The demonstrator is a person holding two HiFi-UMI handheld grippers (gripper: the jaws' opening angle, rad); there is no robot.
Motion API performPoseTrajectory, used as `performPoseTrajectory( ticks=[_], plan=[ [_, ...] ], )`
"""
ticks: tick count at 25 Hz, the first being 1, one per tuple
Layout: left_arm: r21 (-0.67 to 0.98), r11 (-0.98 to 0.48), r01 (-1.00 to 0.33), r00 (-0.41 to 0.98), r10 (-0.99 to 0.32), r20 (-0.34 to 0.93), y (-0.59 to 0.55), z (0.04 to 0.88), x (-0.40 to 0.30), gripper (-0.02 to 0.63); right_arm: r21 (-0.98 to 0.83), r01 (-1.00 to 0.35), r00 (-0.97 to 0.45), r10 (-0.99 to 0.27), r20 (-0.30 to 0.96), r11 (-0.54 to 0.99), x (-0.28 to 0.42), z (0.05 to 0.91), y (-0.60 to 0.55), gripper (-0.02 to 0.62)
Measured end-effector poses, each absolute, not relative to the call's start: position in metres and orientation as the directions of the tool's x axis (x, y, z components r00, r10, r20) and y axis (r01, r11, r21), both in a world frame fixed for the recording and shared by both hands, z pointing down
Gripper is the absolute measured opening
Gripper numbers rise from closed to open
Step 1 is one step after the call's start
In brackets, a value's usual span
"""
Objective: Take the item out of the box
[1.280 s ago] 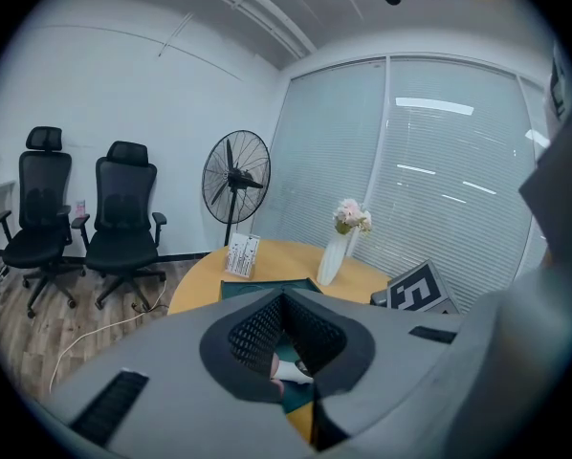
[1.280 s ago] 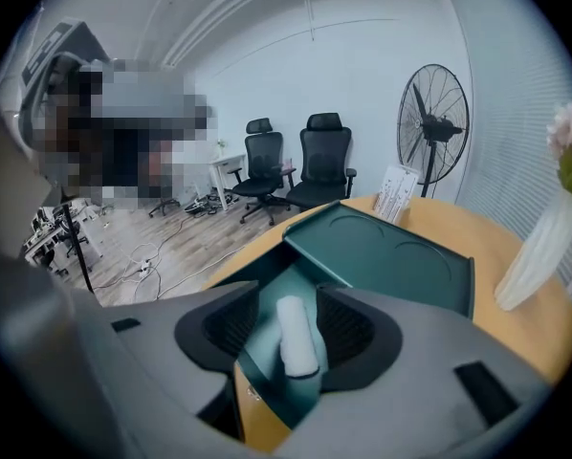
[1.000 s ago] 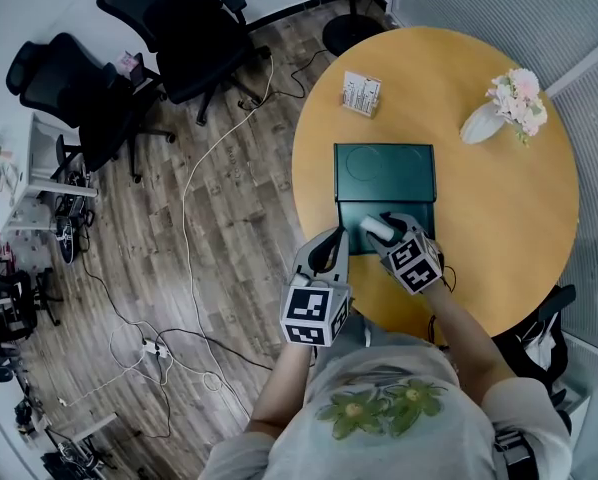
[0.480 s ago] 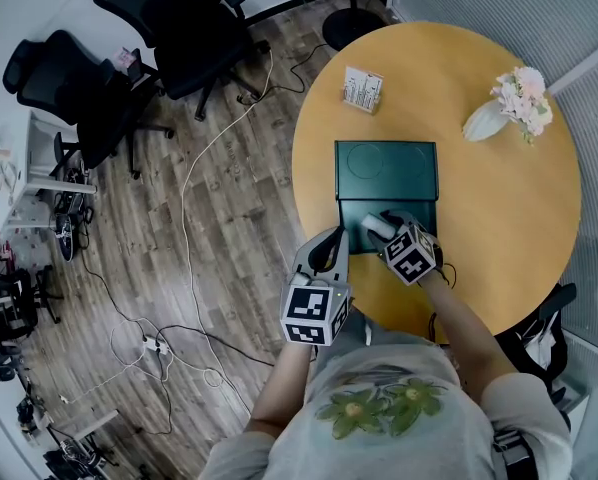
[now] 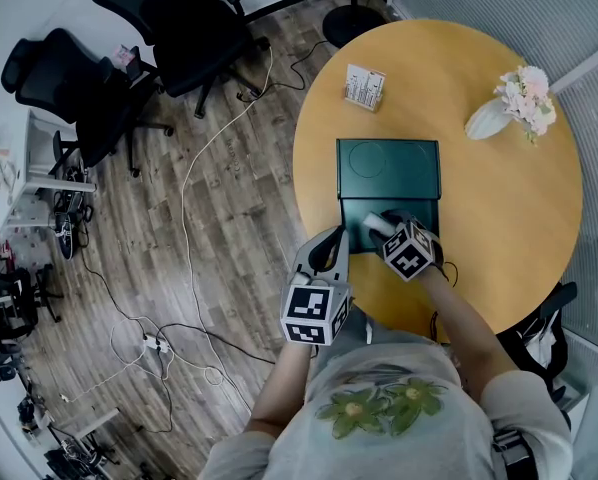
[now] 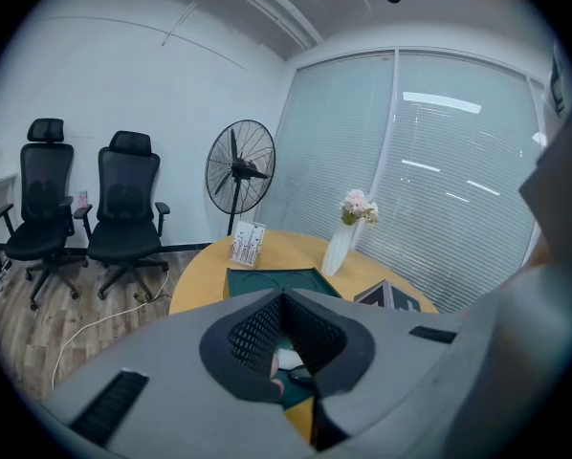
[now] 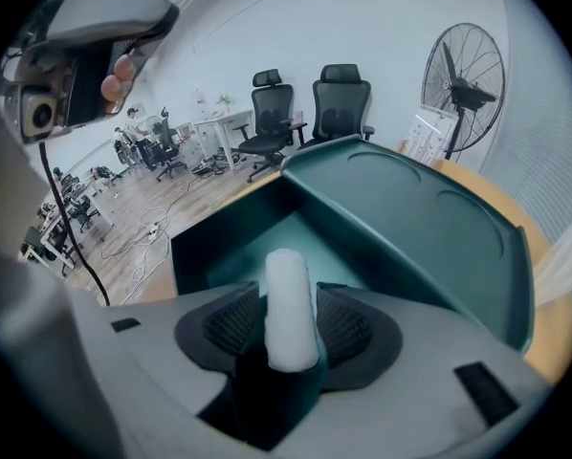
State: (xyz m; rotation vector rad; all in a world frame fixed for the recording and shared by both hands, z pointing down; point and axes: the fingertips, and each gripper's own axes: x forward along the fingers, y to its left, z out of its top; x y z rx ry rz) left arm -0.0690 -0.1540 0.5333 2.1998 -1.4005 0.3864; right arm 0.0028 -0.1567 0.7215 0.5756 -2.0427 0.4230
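Moved slightly forward toward the lid since a second ago, the right gripper (image 5: 383, 228) is being held over the open base of the green box (image 5: 351, 230). Its jaws are being pressed onto a white roll (image 7: 288, 290), which is being kept upright between the pads, above the box's inside. The left gripper (image 5: 330, 242) is being held just beside the box's near left corner, its jaws brought together on nothing. The box's lid (image 5: 389, 168) is being left flat behind the base on the round table (image 5: 499, 208).
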Motion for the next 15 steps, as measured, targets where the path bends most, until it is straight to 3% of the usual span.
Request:
performPoseTrajectory(
  ticks=[9,15],
  plan=[
    [0.261,-0.342,-0.903,0.429,-0.76,0.488,-0.1545,0.535,-0.0713,0.002,-0.058,-0.539,-0.422,-0.21,0.882,0.84,0.0042,0.7289,-0.1545,0.195],
    [0.263,-0.342,-0.902,0.431,-0.759,0.488,-0.1546,0.5361,-0.0747,0.002,-0.049,-0.534,-0.409,-0.208,0.889,0.844,0.0034,0.7313,-0.1553,0.16]
  ],
)
